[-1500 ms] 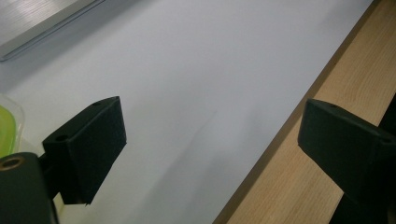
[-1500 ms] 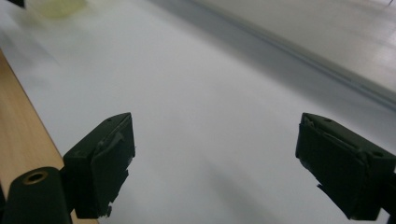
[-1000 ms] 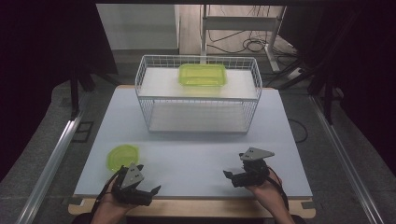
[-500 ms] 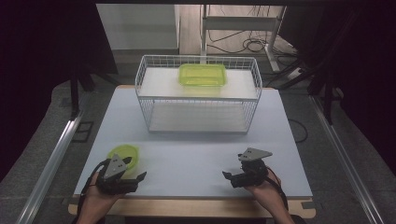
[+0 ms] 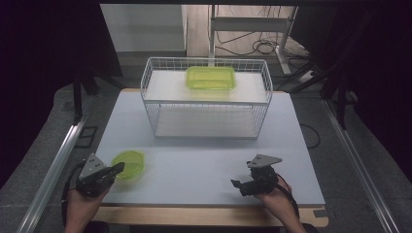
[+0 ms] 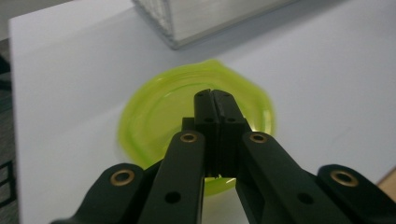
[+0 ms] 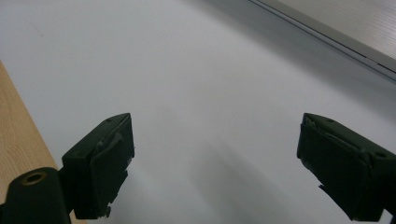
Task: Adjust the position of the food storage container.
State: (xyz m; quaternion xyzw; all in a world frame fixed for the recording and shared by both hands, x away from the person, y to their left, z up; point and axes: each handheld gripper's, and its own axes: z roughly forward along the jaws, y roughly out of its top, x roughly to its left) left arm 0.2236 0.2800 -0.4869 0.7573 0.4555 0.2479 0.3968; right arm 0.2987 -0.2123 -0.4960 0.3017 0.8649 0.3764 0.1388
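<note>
High view: left claw [image 5: 116, 169] (clenched) at lid [image 5: 129, 163] rim; right claw [image 5: 236, 185] released over bare mat [image 5: 194, 165].

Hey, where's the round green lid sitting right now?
In the high view, the round green lid lies on the white table, near-left, just ahead of the left gripper and in front of the wire basket.
</note>
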